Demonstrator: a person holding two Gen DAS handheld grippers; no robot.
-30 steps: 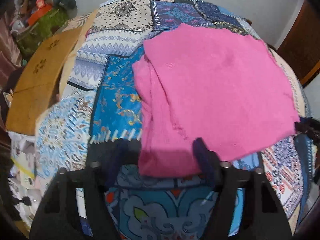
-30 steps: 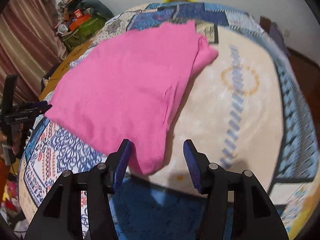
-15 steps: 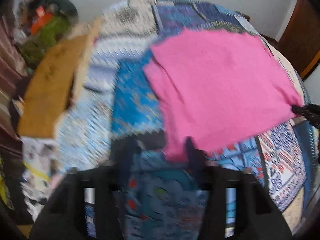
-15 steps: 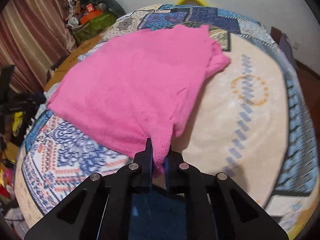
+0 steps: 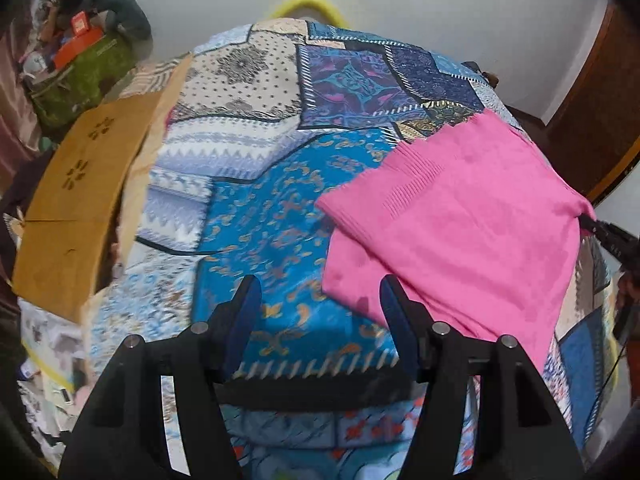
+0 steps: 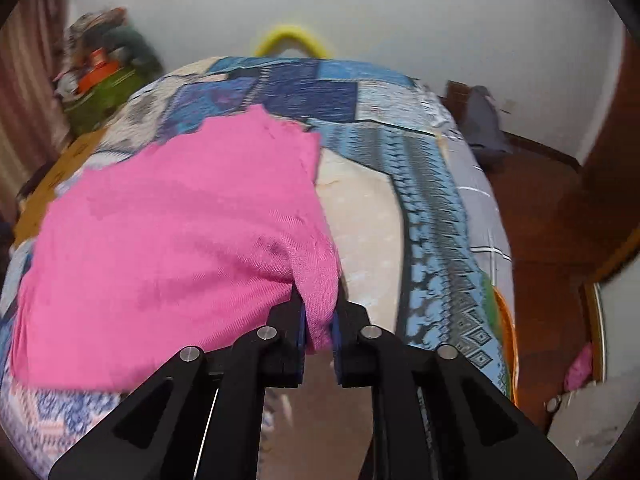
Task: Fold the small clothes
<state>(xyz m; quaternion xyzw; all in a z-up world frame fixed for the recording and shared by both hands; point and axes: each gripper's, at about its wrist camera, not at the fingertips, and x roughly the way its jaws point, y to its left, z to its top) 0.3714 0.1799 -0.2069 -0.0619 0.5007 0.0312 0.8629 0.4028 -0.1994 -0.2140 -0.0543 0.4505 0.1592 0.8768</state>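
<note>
One pink garment [image 6: 176, 248] pinched by right gripper [image 6: 319, 320]; left gripper [image 5: 320, 308] spread.

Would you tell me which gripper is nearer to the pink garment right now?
Right. The right gripper is clamped on the pink garment; the left gripper hovers open beside its edge.

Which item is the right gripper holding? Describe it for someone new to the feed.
Find the bed with the blue patchwork bedspread. On it lies a flat pink garment, the only plain-coloured cloth there. Its near corner is pinched in the right gripper.
</note>
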